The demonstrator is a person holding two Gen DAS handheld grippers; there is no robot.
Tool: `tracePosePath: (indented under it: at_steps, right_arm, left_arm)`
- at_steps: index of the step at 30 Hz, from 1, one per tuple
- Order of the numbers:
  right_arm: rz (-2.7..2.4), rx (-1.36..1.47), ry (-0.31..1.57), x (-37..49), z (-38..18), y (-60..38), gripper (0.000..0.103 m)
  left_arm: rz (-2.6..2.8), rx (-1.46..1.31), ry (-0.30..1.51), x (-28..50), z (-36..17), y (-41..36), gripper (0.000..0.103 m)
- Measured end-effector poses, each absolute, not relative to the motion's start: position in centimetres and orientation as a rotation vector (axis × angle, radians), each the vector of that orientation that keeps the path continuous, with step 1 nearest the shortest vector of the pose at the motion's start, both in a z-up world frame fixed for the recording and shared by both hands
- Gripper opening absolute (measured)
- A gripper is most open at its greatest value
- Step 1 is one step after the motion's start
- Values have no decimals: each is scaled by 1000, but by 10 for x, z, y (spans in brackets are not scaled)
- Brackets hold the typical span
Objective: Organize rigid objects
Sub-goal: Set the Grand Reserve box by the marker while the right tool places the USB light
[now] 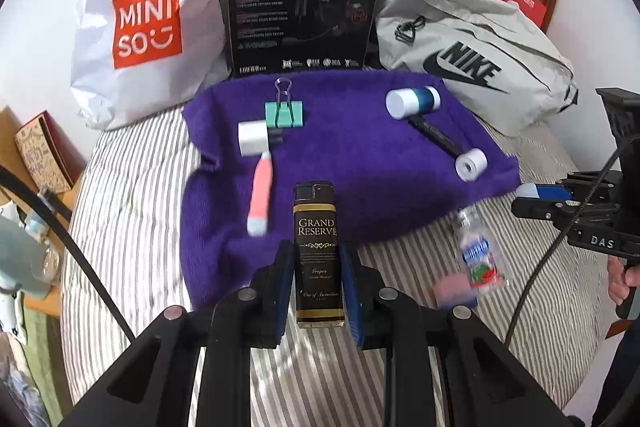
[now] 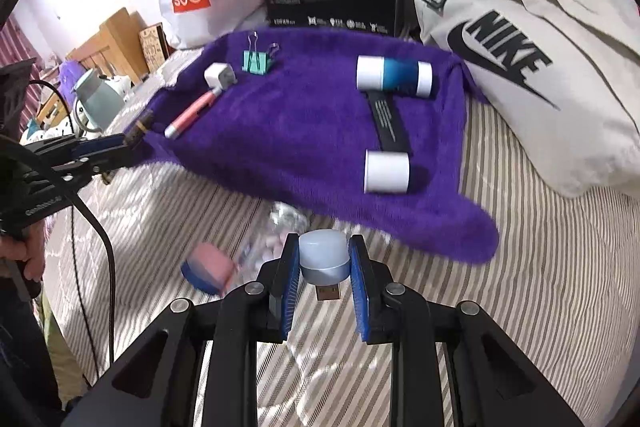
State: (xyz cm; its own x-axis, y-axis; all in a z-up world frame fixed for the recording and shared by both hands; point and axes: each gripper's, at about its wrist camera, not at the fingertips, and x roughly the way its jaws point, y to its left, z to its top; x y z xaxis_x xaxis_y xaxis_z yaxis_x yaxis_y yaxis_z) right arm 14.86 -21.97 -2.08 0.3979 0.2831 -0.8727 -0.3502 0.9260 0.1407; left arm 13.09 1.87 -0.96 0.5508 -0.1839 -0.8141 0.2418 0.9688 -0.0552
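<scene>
A: What does each gripper carry?

B: The left gripper (image 1: 318,281) has its fingers clamped on a lighter (image 1: 319,255), a slim hard box with glossy printed sides, held over the near edge of the purple towel (image 1: 372,179). It looks light but slick, so I'd judge a grip on the flat faces safest.

A: And the right?

B: The right gripper (image 2: 324,263) pinches a small USB night-light (image 2: 323,257), smooth frosted dome forward, plug toward the camera, above the striped bed (image 2: 520,287) with the fuzzy towel at twelve o'clock. The rounded plastic may twist.
</scene>
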Motion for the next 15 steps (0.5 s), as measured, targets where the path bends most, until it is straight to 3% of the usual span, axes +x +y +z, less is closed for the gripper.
tracePosePath:
  at_steps: [15]
  right_arm:
    - [418, -87, 1119, 231, -29, -199, 24]
  left_arm:
    - [-292, 71, 1017, 213, -32, 10, 23]
